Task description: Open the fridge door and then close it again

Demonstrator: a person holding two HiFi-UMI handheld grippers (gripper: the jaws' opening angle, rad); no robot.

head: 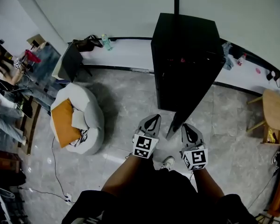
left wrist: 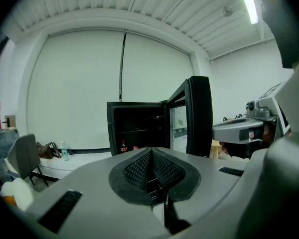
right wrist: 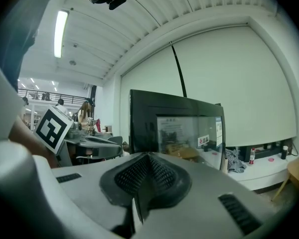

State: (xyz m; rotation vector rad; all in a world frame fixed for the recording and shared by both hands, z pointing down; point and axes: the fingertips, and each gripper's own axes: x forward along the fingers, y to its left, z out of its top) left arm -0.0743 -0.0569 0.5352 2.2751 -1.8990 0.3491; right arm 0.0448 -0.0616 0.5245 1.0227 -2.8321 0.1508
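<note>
head view: fridge [head: 186,55] door [head: 179,121] stands open; left gripper [head: 152,121] and right gripper [head: 188,130], jaws pressed together and empty, flank its edge. next, likely push it shut.

fridge [head: 186,55]: black | cushion [head: 65,125]: orange | beanbag [head: 91,111]: white | floor [head: 126,101]: grey, veined | left gripper [head: 152,120]: grey, black-white marker cube

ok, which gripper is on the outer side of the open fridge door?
The right gripper: its view faces the door and its outer glass panel, while the left gripper looks into the open fridge. Both have their jaws shut.
</note>
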